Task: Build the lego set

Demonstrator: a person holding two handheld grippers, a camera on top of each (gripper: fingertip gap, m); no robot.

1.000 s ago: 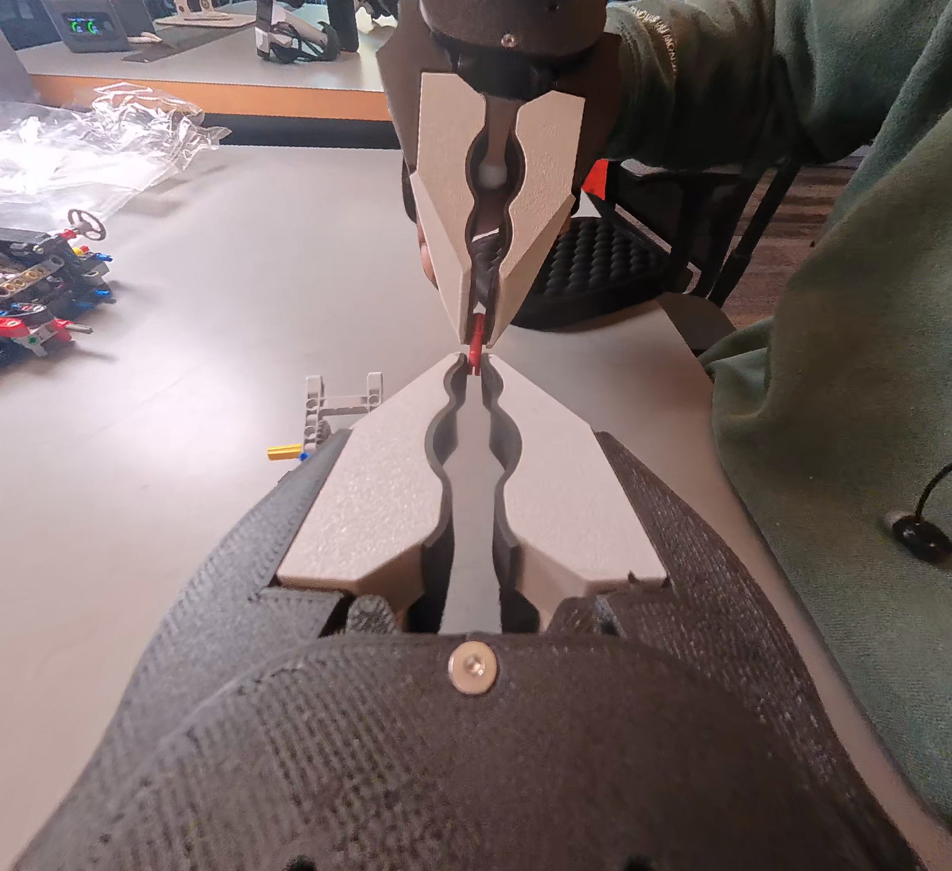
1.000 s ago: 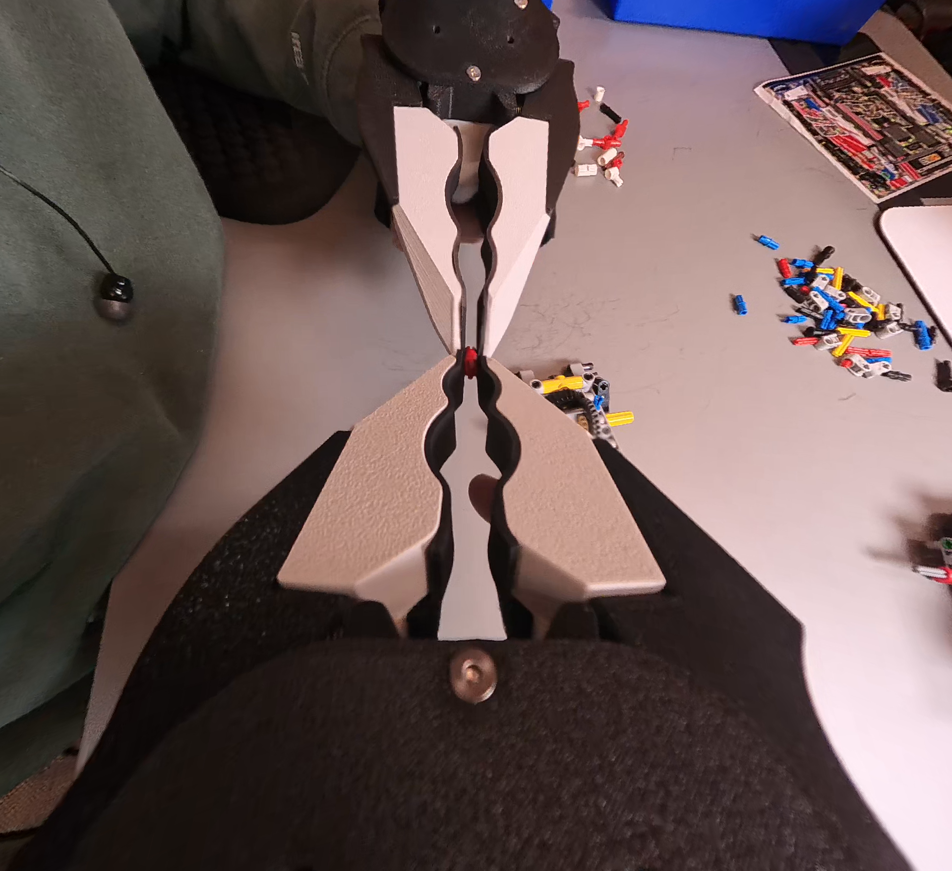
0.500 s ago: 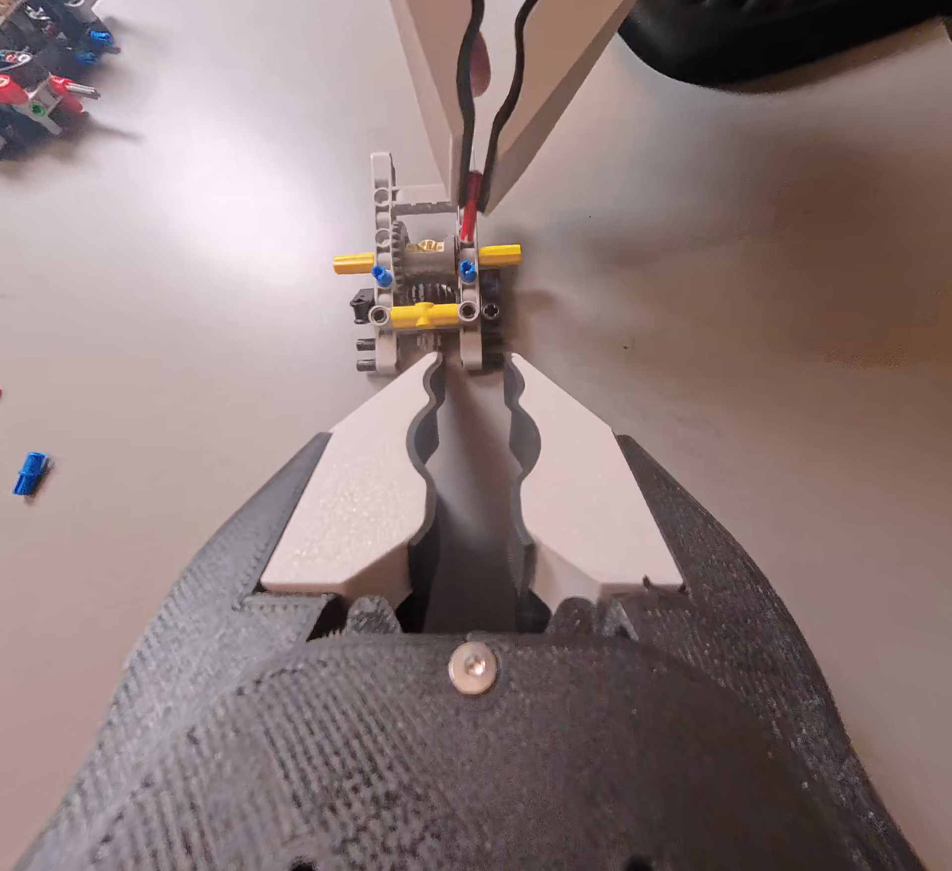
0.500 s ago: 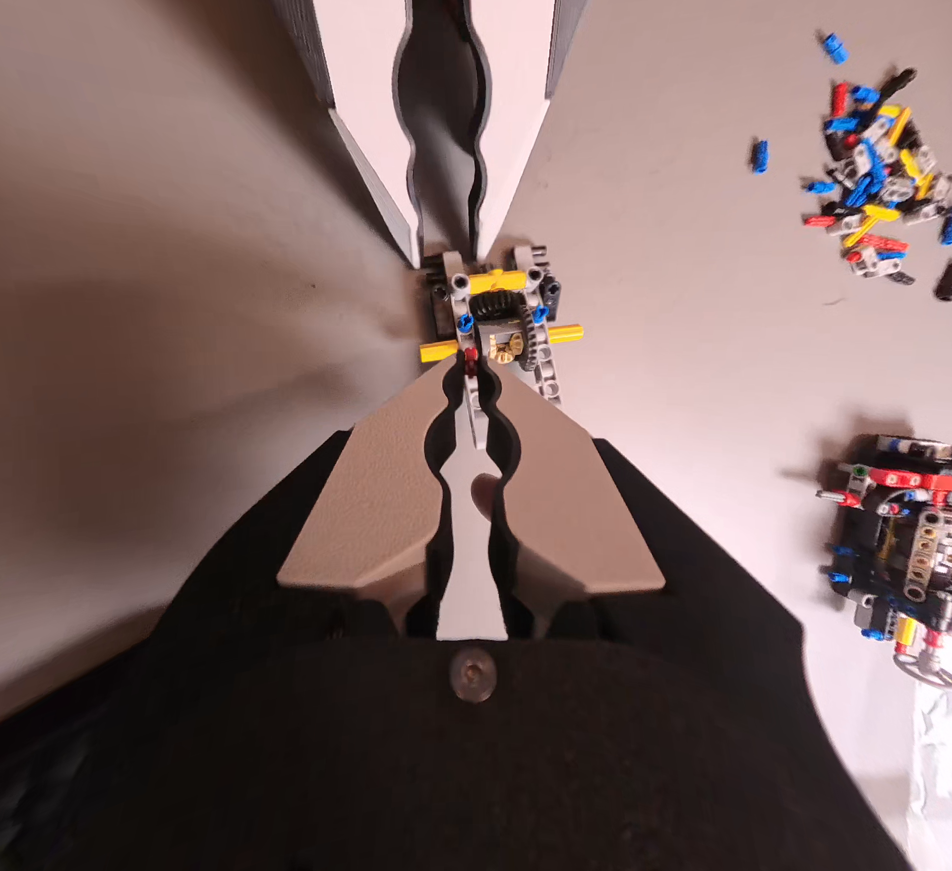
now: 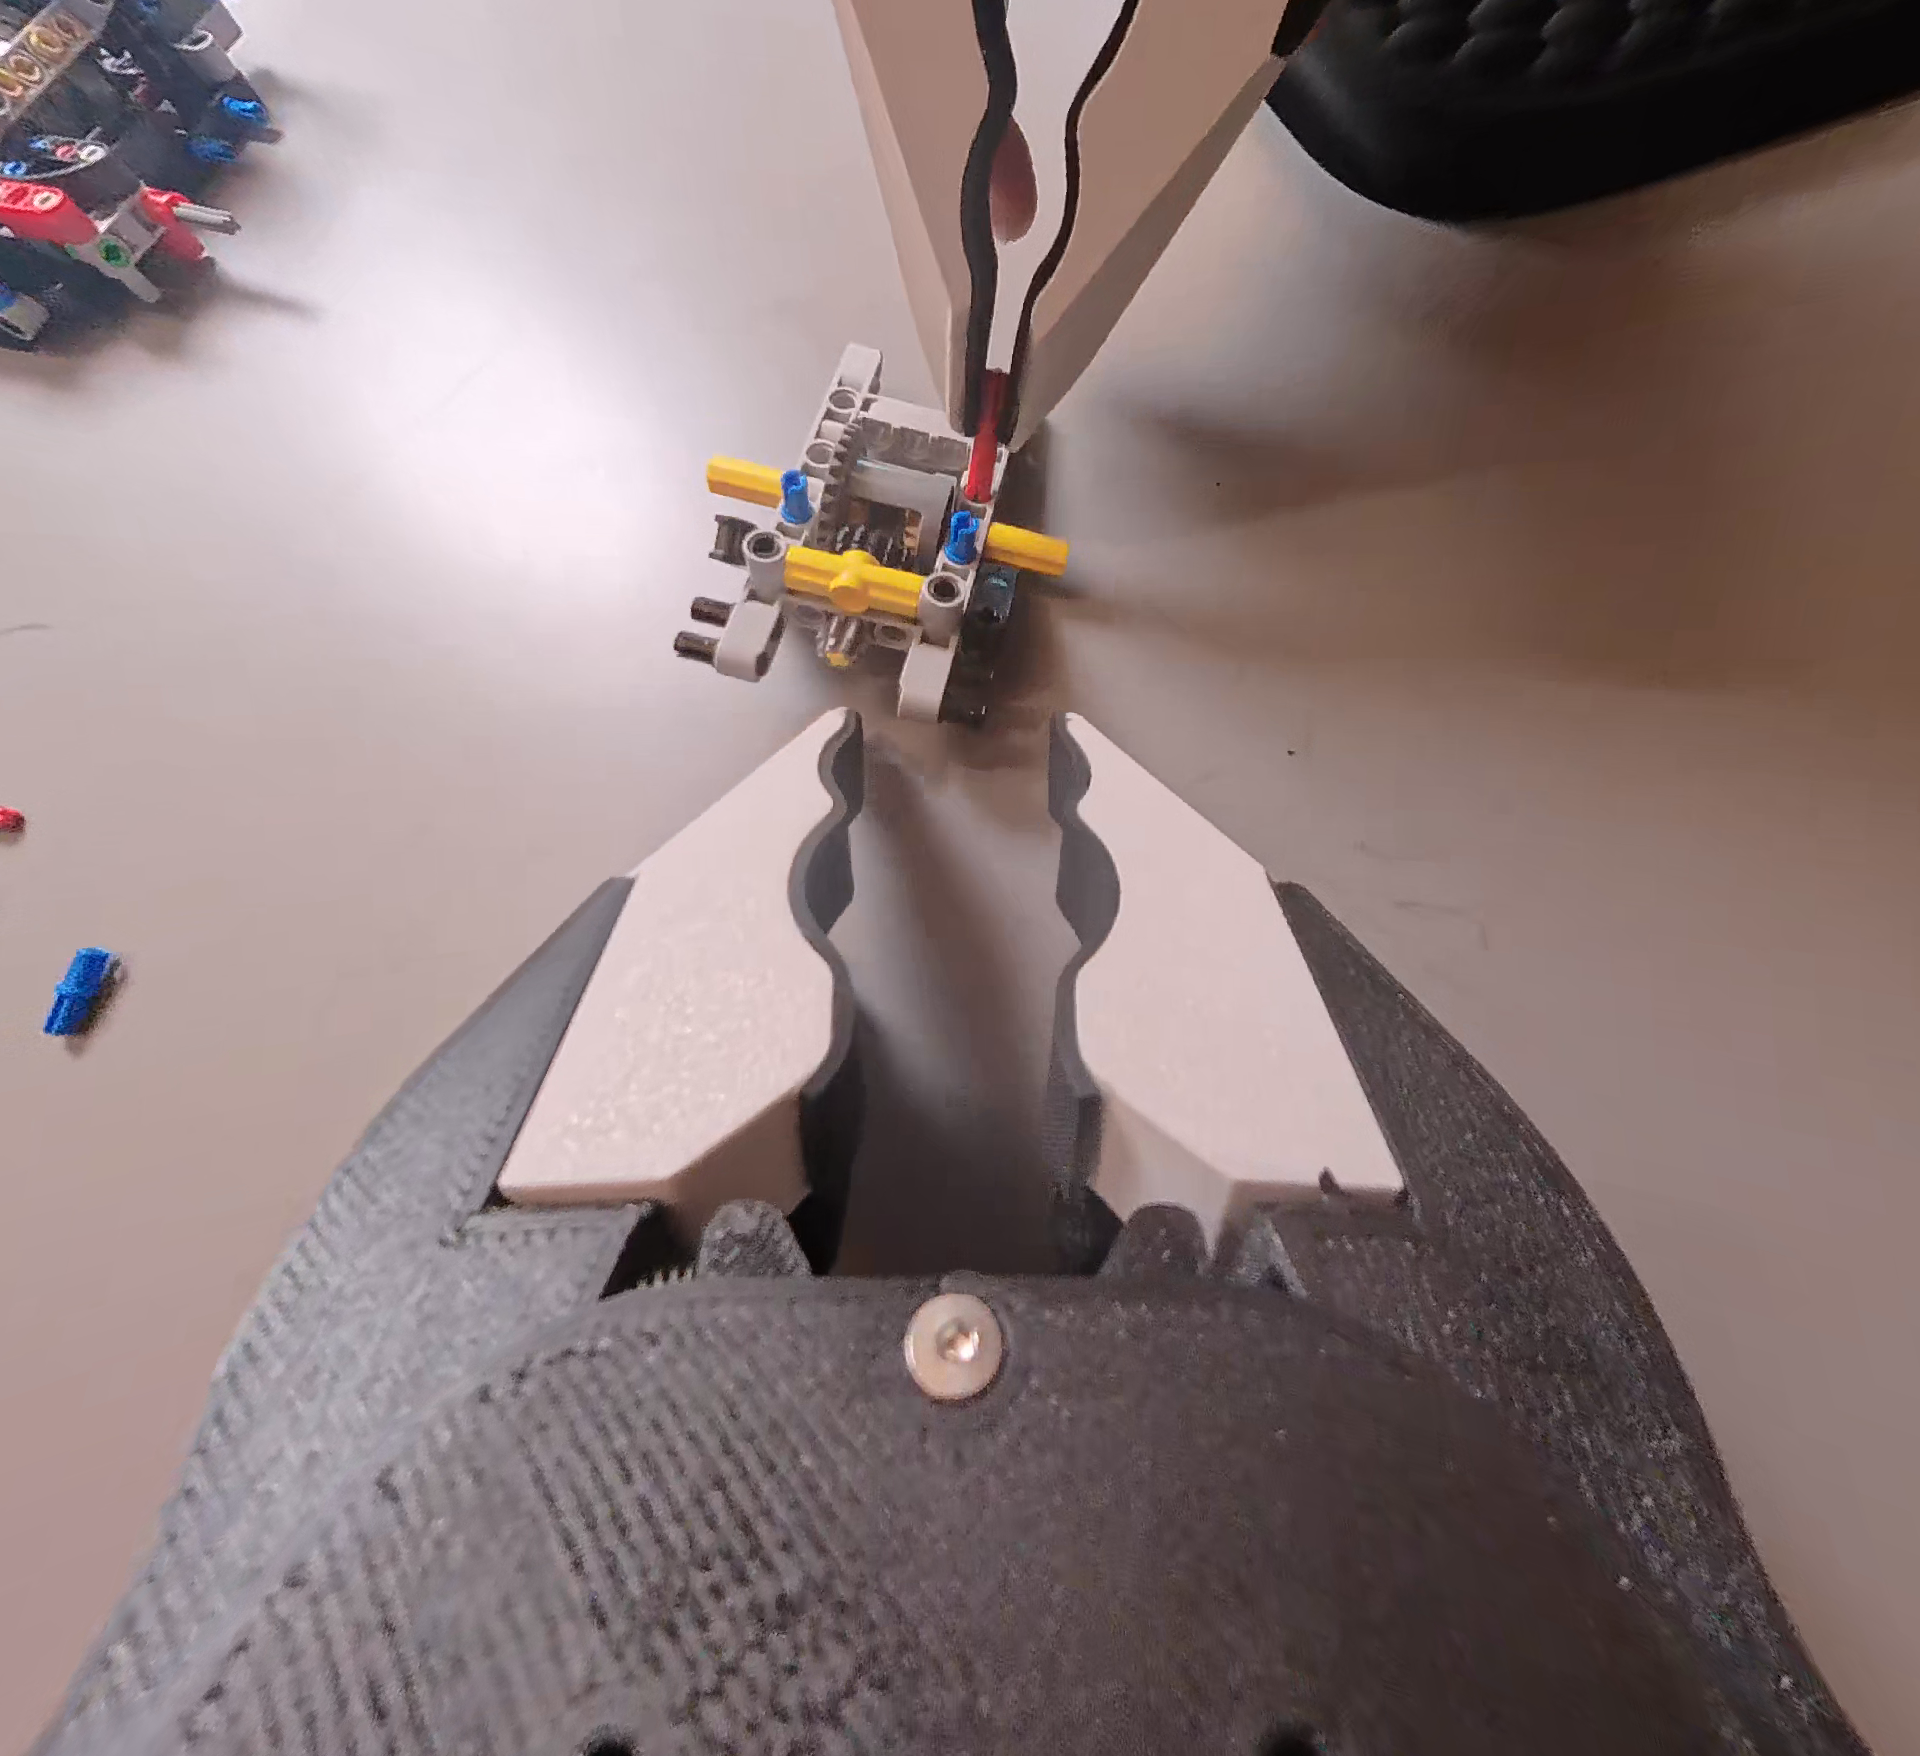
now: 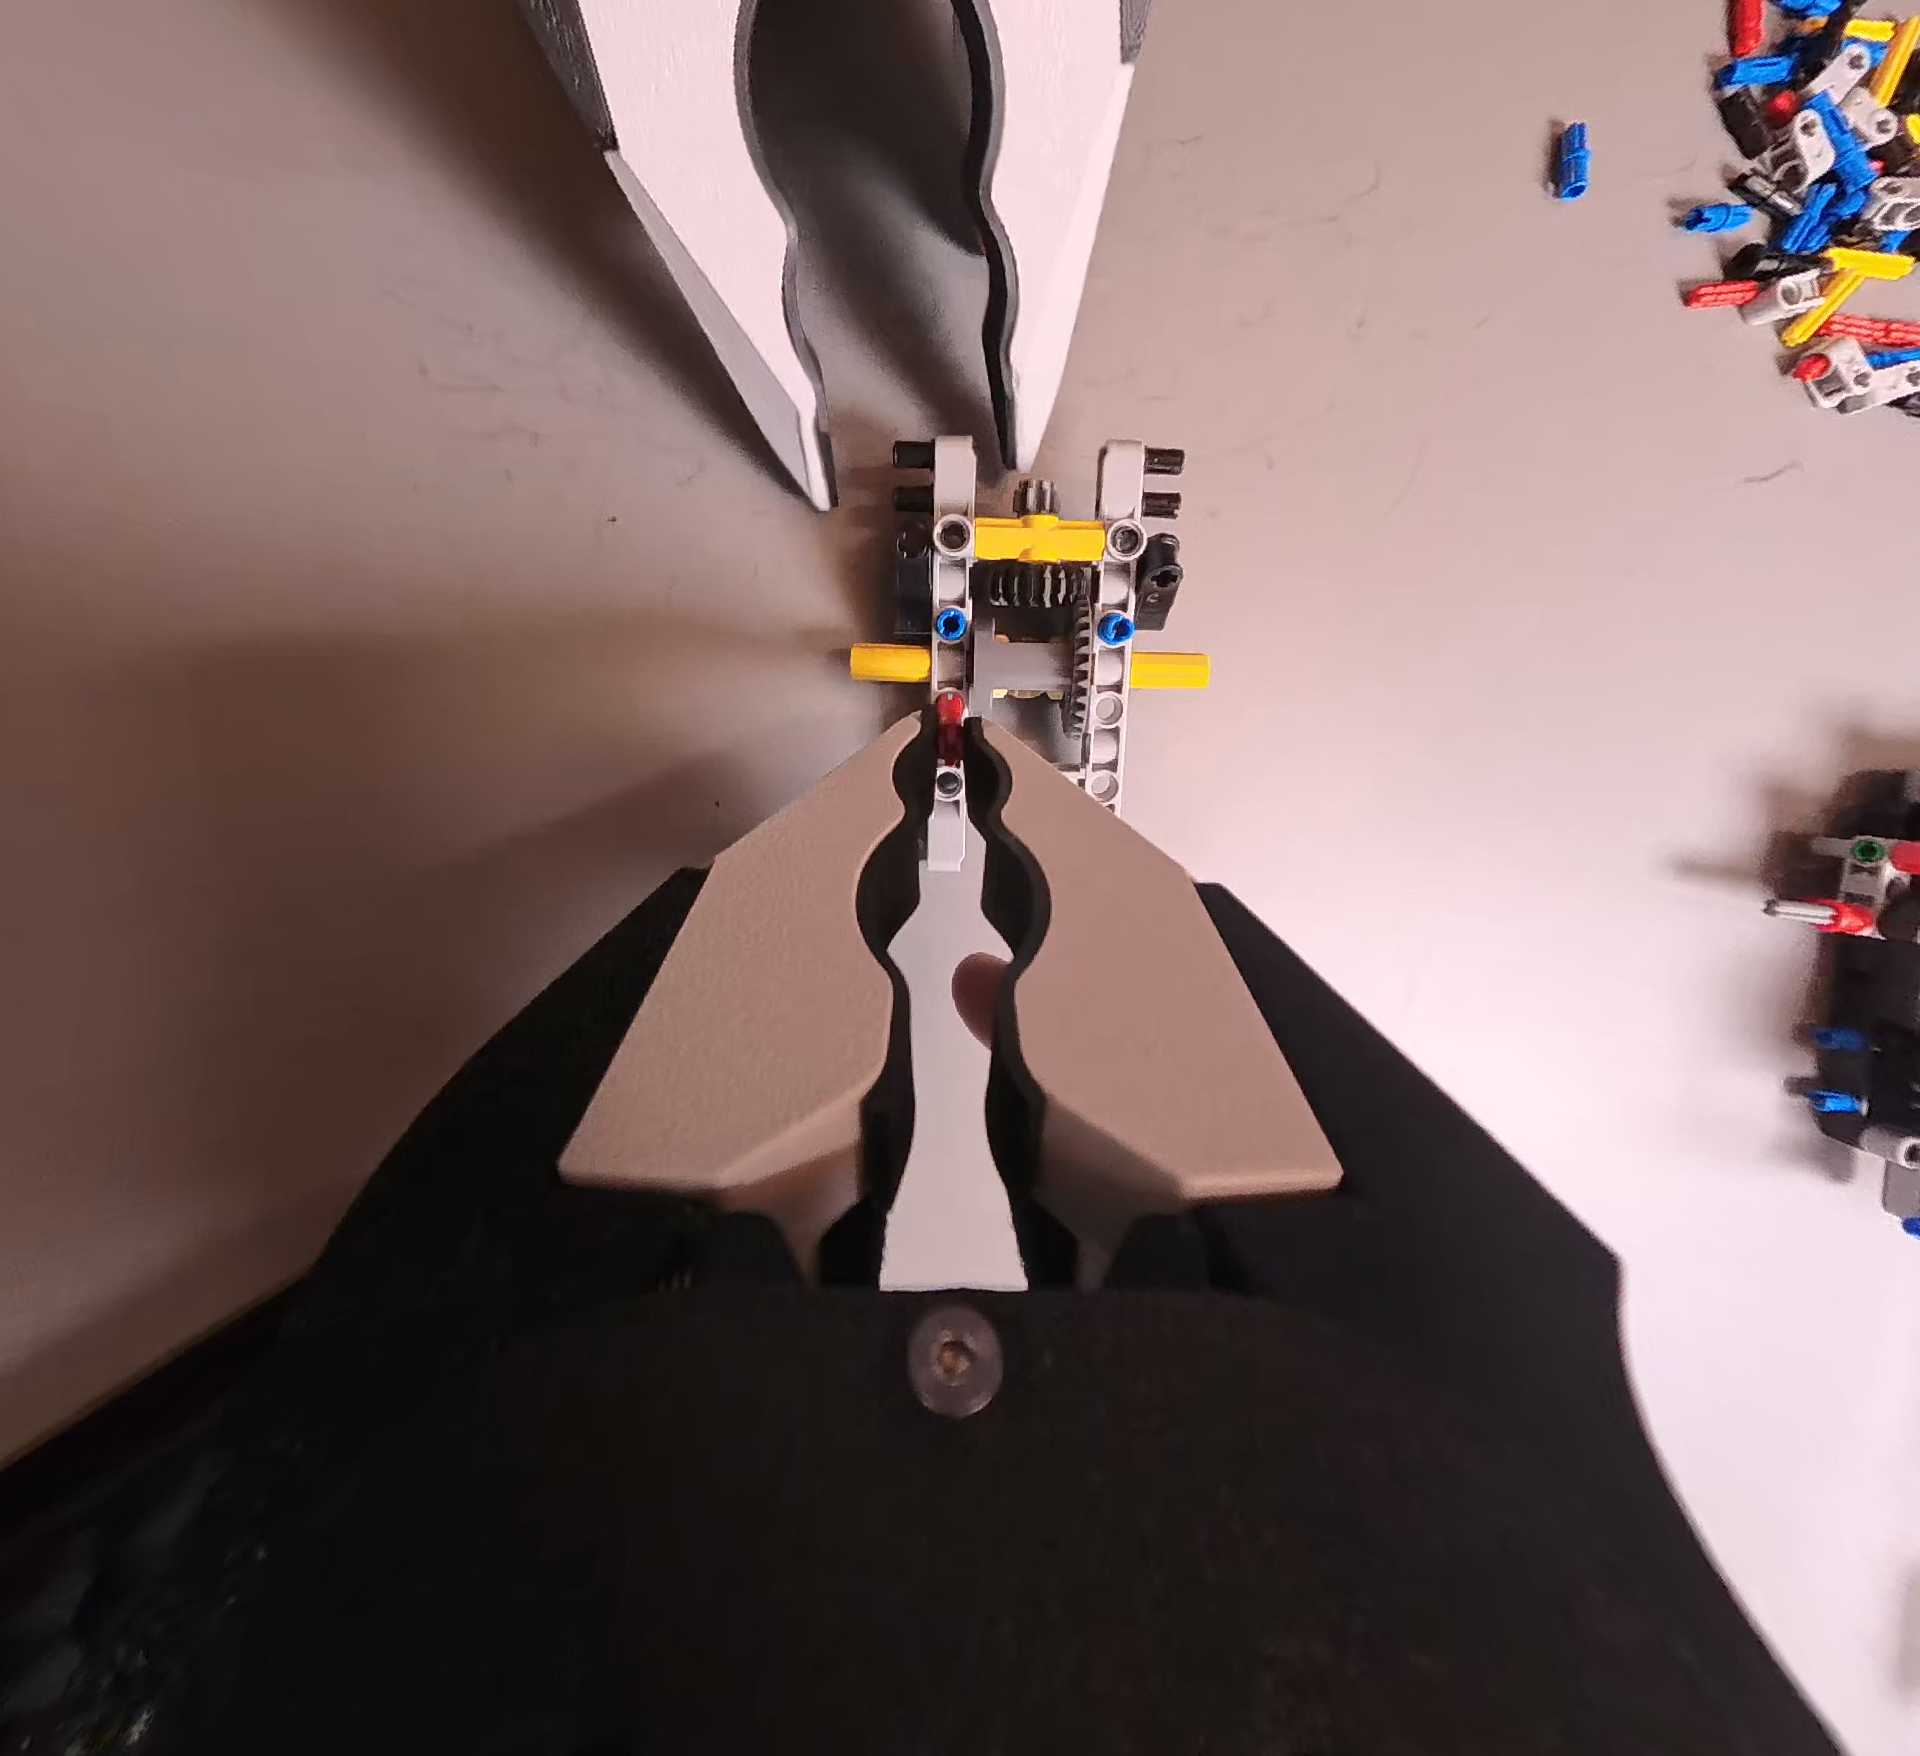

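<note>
Right tongs (image 6: 943, 732): jaws drawn narrow, pinching a short red plastic pin (image 6: 948, 738); pin tip sits at a hole in the near beam of the assembly, just below centre of the right wrist view.
Left tongs (image 5: 954, 732): jaws parted, holding nothing; tips just short of the assembly's near end in the left wrist view, at or just over its far end in the right wrist view. Contact cannot be told.
Task's thing: small grey beam-frame lego gearbox with yellow axles, blue pins and dark gears (image 6: 1039, 626); lies flat on the pale tabletop (image 5: 1507, 563), centre of both views.
Pin seating: cannot tell whether the red pin has entered the hole or only rests on its rim.
Risk 1: the assembly looks unclamped; judged that a push on the pin could slide or rotate the frame away.
Risk 2: pin held near its end; slight tilt may jam it on the rim or flick it from the jaws.
Risk 3: tip pressure beside the neighbouring blue pin and yellow axle could shift them or disturb the gear mesh.
Elsewhere: larger black and red lego build (image 6: 1860, 979), right edge of right wrist view; heap of loose coloured lego pins and connectors (image 6: 1829, 179), upper right; both well apart from the work.
</note>
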